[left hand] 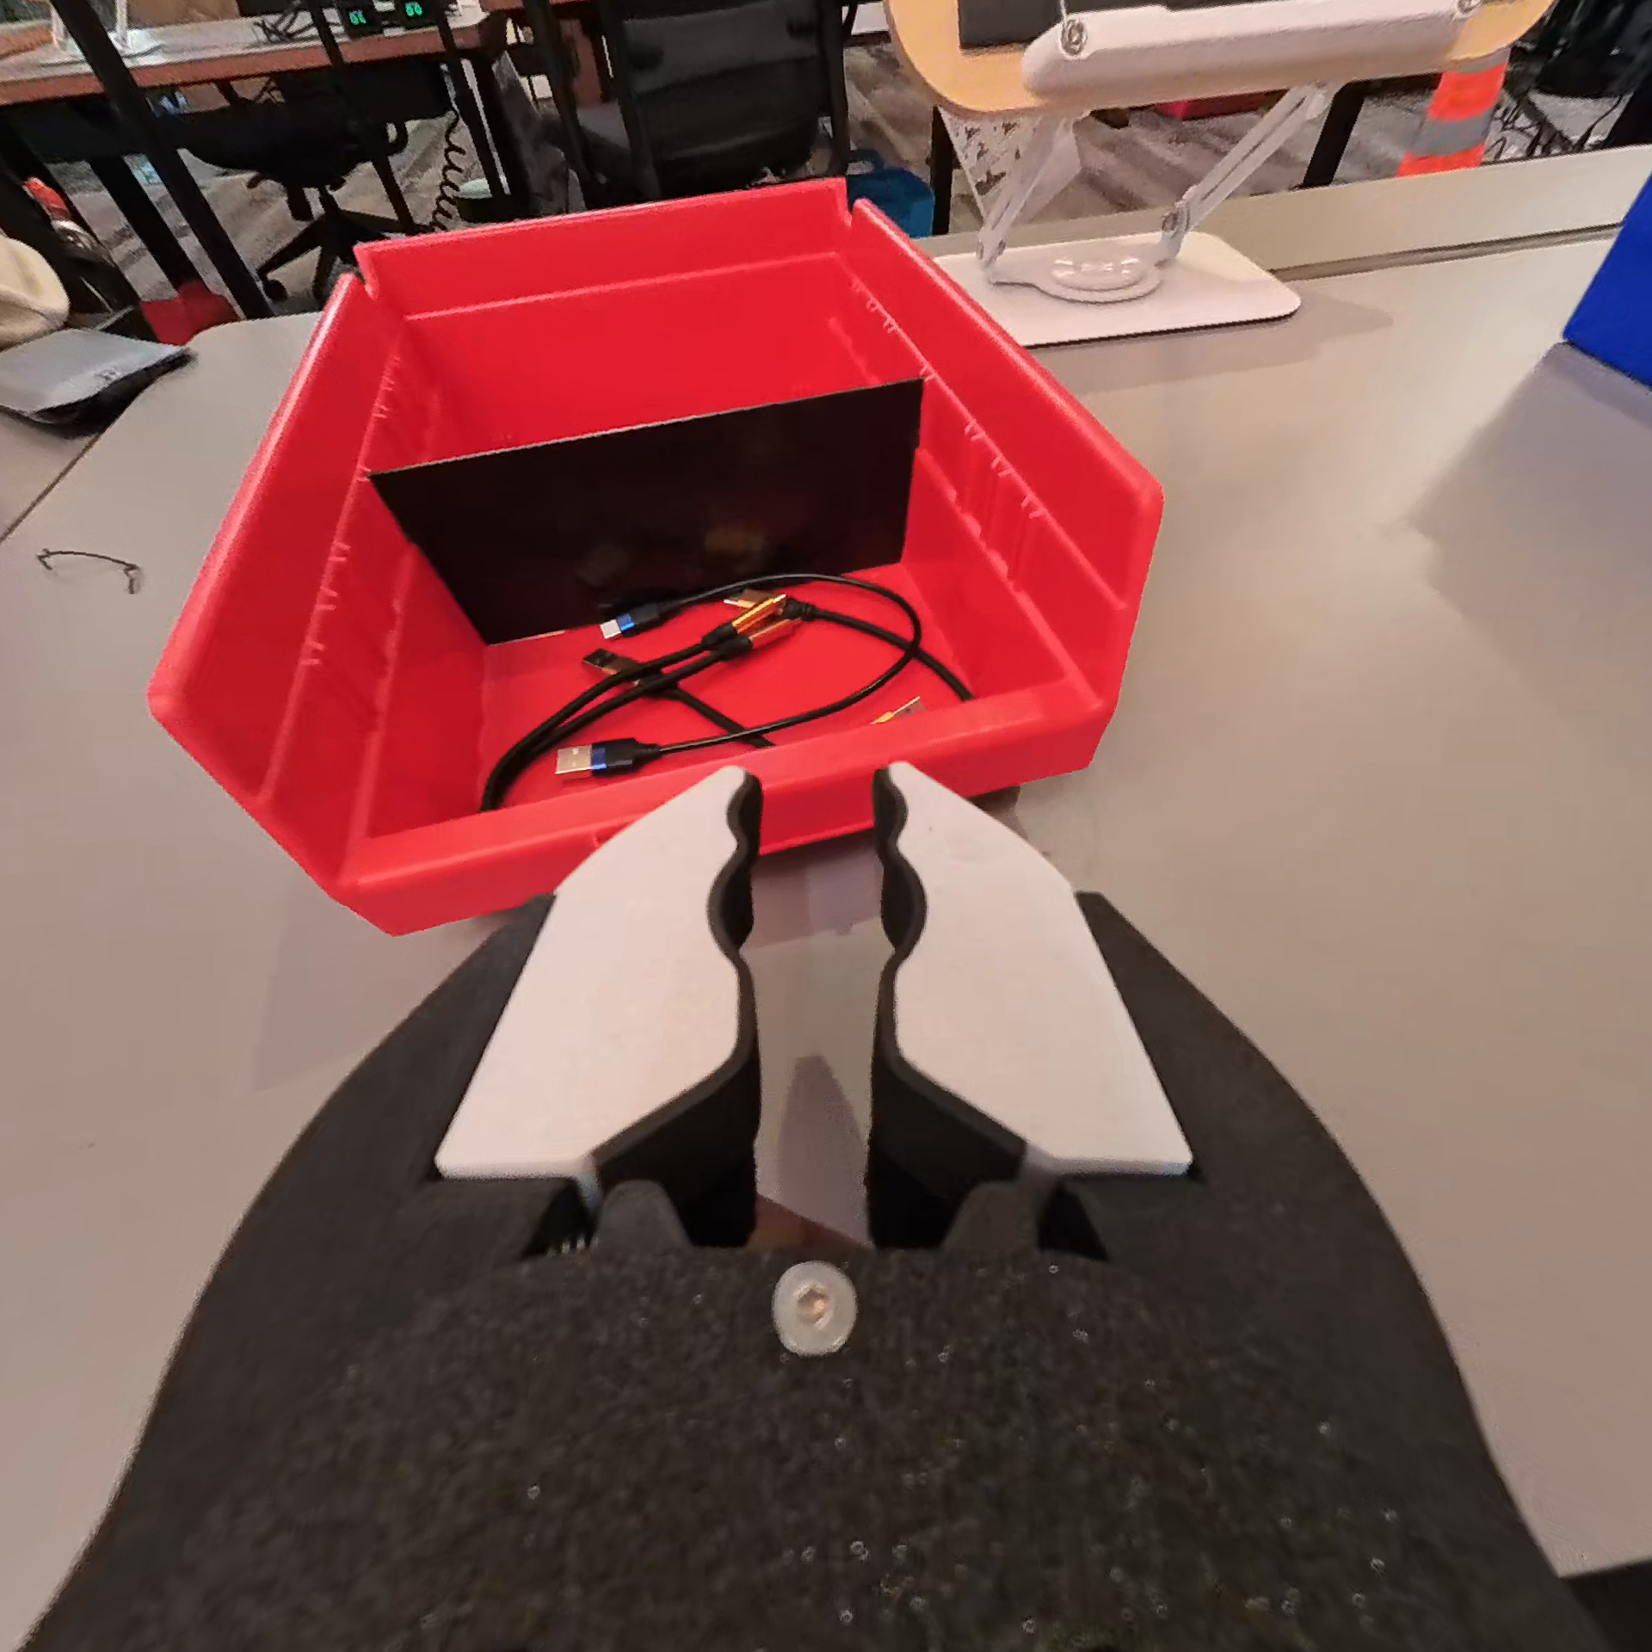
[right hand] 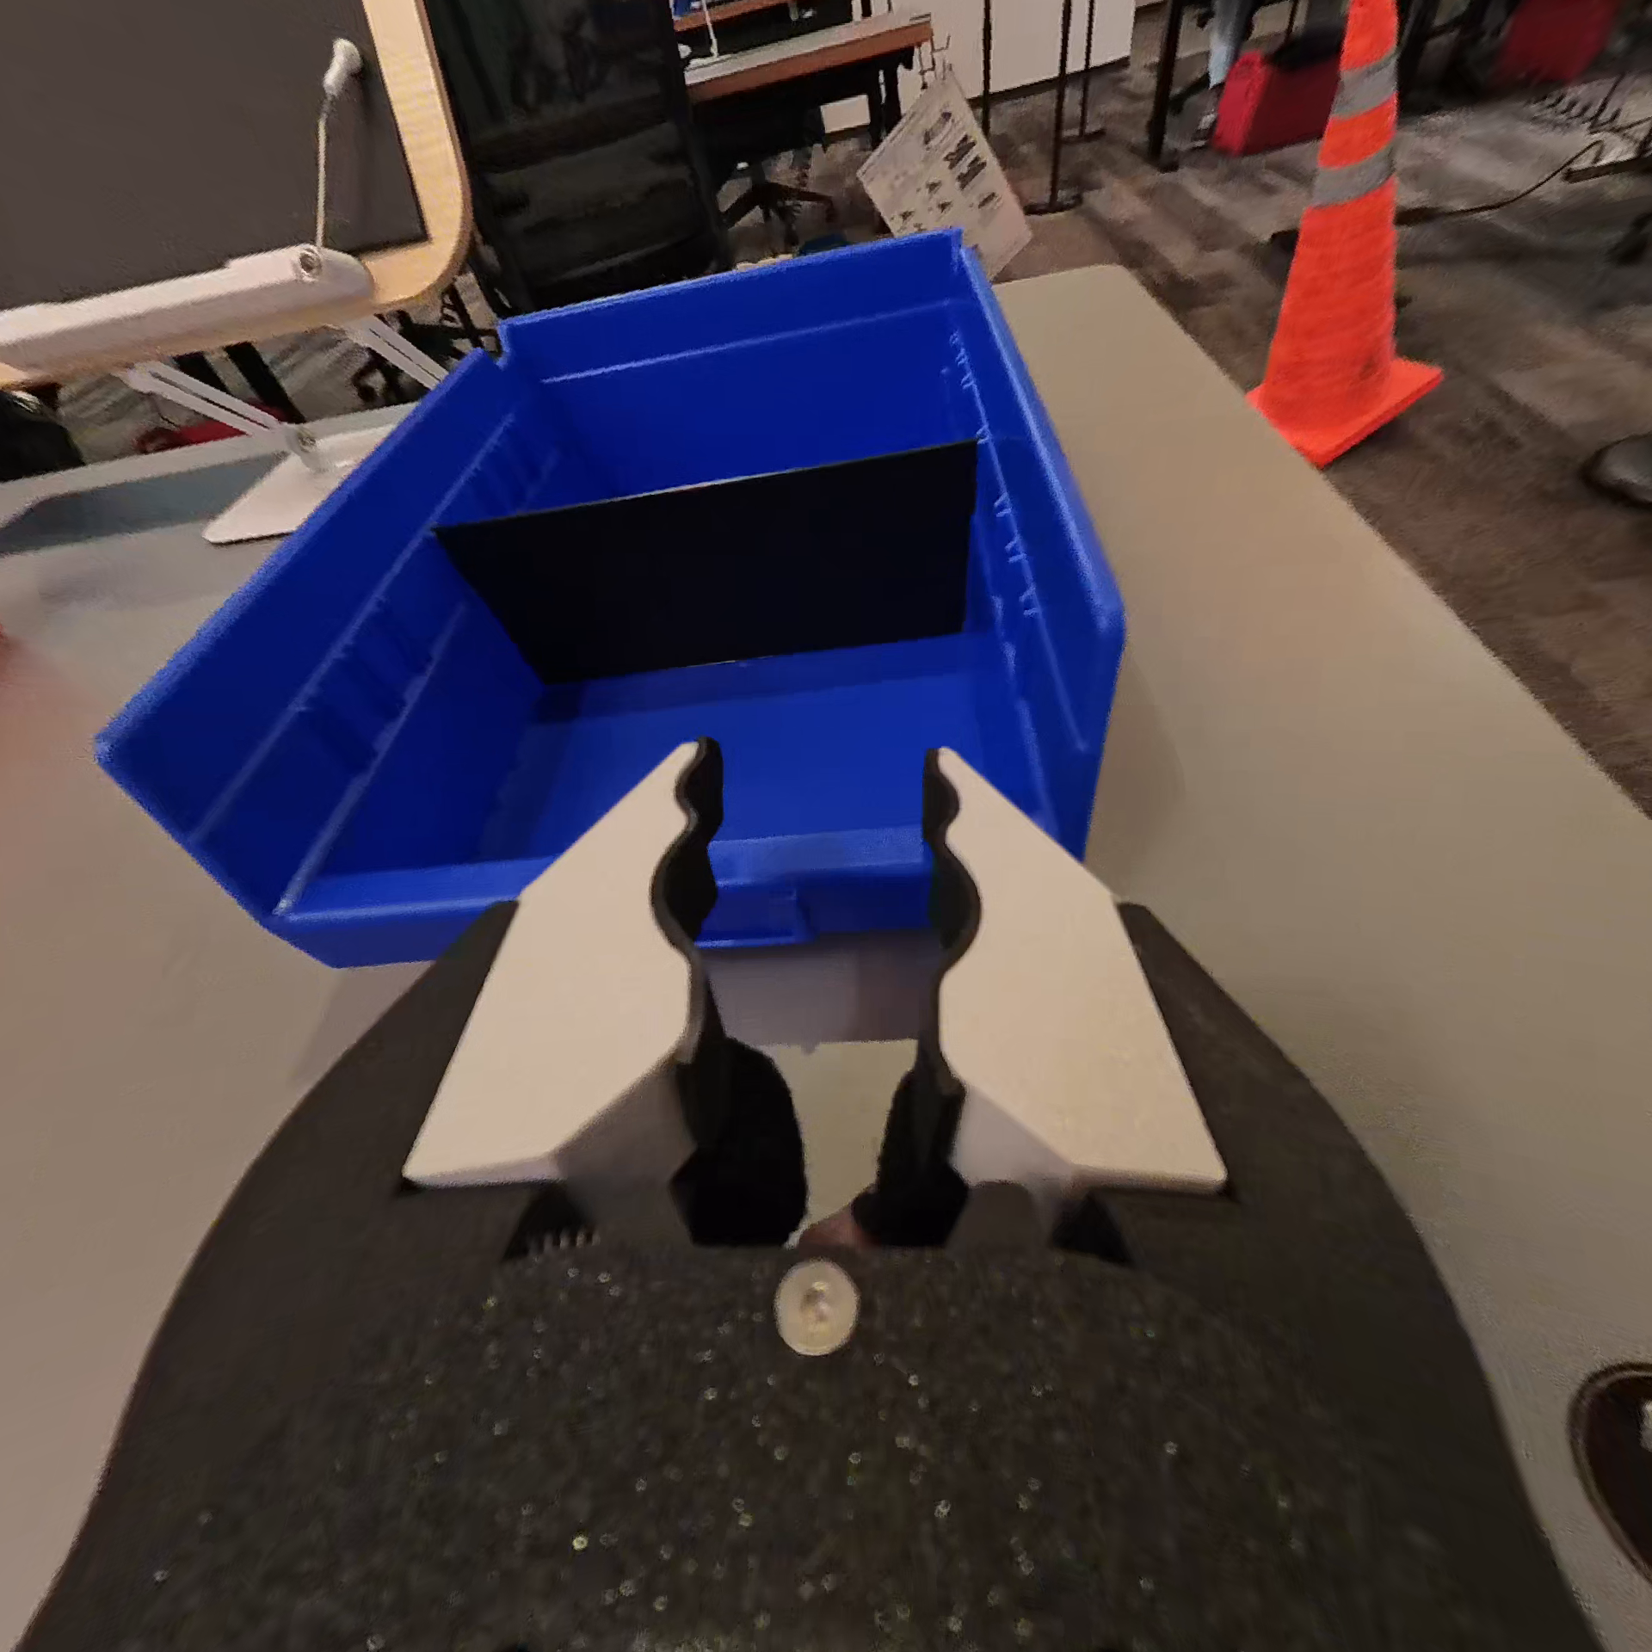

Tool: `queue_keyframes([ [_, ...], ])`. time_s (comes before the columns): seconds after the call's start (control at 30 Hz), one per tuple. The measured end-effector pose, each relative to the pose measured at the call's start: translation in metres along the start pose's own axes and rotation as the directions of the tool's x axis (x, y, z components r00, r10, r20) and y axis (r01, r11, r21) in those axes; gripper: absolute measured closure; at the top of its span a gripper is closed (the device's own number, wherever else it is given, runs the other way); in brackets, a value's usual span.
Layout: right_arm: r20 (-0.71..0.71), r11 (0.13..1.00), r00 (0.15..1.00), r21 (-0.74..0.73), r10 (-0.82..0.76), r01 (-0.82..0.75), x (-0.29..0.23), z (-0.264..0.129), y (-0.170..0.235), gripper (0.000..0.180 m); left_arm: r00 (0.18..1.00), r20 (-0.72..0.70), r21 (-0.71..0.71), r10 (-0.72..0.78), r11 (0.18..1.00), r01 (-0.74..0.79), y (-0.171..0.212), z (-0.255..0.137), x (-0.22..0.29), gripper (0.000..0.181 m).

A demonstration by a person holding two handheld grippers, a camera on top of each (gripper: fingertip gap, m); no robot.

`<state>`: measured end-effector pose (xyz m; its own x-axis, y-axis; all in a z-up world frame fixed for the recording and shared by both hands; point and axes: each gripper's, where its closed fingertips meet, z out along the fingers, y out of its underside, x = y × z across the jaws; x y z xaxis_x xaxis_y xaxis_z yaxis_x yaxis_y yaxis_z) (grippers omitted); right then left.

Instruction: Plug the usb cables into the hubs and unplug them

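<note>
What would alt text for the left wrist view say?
A red bin on a grey table holds tangled black USB cables in front of a black divider. The open left gripper hovers before it, empty.

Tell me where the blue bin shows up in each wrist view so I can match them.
Left wrist view: only a corner of the blue bin at the right edge.
Right wrist view: the blue bin fills the centre, just beyond the right gripper.
Shared landmark: the white lamp stand on the table.
</note>
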<state>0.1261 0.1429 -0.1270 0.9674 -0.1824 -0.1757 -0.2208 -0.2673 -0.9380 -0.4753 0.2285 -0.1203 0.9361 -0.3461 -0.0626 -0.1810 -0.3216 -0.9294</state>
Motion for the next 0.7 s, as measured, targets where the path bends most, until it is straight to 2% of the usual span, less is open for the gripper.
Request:
queue_keyframes([
  [0.23,-0.015,0.997,0.997,-0.003,-0.080,0.079,-0.004,-0.004,0.001,0.139,1.000,0.001,-0.005,-0.019,1.000,0.019,0.001,0.003,-0.006,0.157],
  [0.4,0.009,0.999,0.999,-0.025,-0.041,0.042,-0.007,-0.003,0.007,0.142,1.000,0.004,-0.023,0.000,1.000,0.000,0.005,0.004,-0.006,0.157],
  [0.7,0.001,0.989,0.990,-0.042,-0.140,0.140,-0.016,-0.001,0.010,0.143,0.998,0.010,-0.034,0.060,0.998,-0.059,0.007,0.006,-0.002,0.157],
])
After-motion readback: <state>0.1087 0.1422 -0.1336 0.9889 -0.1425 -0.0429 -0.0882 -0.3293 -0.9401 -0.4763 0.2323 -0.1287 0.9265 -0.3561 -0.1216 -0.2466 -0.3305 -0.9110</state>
